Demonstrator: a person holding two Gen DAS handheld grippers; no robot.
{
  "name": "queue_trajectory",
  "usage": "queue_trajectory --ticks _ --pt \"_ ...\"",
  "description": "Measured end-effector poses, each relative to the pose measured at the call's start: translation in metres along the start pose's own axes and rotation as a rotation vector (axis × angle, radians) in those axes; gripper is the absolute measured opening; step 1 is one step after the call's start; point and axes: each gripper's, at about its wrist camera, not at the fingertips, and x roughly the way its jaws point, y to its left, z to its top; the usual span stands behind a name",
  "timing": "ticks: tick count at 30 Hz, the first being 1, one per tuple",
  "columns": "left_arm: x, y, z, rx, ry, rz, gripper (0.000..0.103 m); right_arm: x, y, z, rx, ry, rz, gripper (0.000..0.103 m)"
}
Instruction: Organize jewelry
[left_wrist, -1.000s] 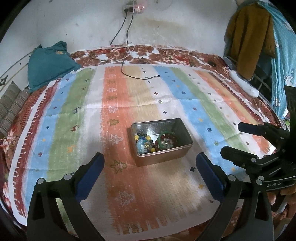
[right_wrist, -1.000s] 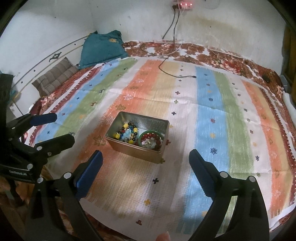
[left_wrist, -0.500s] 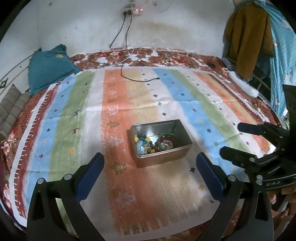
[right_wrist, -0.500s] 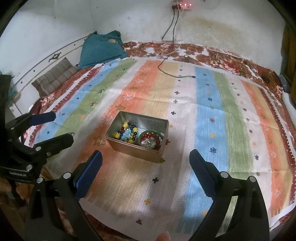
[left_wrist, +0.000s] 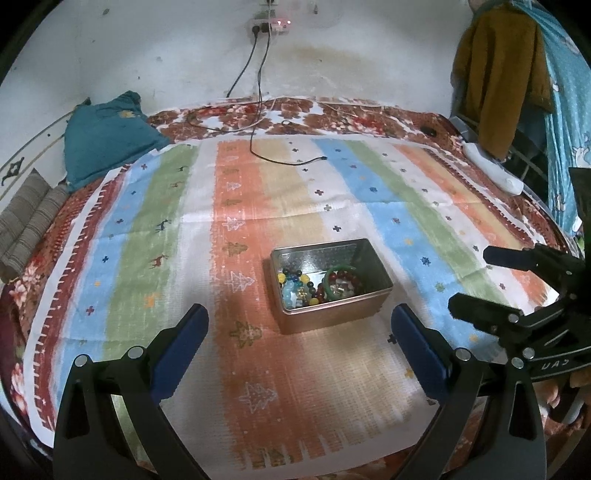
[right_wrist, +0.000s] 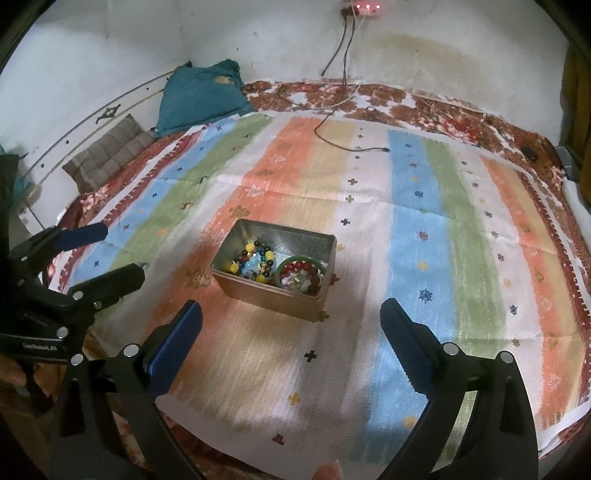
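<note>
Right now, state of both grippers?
left gripper: jaws open, holding nothing, short of the metal tin.
right gripper: jaws open, holding nothing.

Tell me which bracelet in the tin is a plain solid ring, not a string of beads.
The green bangle at the right end of the metal tin. It is one smooth hoop, lying around the dark red bead bracelet; the others are strings of beads.

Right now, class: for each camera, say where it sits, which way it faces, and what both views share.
Left wrist: on the left gripper, facing forward over the striped cloth toward the wall; its open fingers show, the right gripper alongside.
Right wrist: on the right gripper, facing likewise; open fingers, the left gripper and a fingertip show.
Shared: the metal tin of beaded jewelry.
</note>
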Motion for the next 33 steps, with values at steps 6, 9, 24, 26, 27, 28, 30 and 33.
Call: queue_trajectory --ticks 6,9,24,26,27,28,30,33 --pt "0.0 -0.001 0.0 -0.003 0.009 0.016 0.097 -0.007 0.001 -0.002 -0.005 -0.031 -0.02 0.098" --pt "-0.001 0.0 0.0 -0.002 0.008 0.023 0.097 -0.01 -0.002 -0.002 0.013 -0.038 -0.006 0.098" --pt "-0.009 -0.006 -0.003 0.041 -0.033 -0.026 0.097 -0.014 -0.001 -0.006 0.006 -0.046 0.001 0.098" --pt "-0.011 -0.009 -0.004 0.056 -0.043 -0.018 0.097 -0.015 0.001 -0.006 0.004 -0.05 0.001 0.098" --pt "-0.013 -0.01 -0.005 0.057 -0.053 -0.008 0.097 -0.016 0.001 -0.006 0.003 -0.052 0.0 0.098" --pt "-0.016 -0.009 -0.005 0.053 -0.072 0.002 0.097 -0.017 0.001 -0.007 0.001 -0.057 -0.003 0.098" --pt "-0.019 -0.007 -0.005 0.04 -0.082 -0.003 0.097 -0.021 0.002 -0.007 0.002 -0.08 -0.012 0.098" --pt "-0.019 -0.005 -0.006 0.029 -0.08 -0.014 0.097 -0.025 -0.001 -0.007 0.016 -0.093 -0.002 0.098"
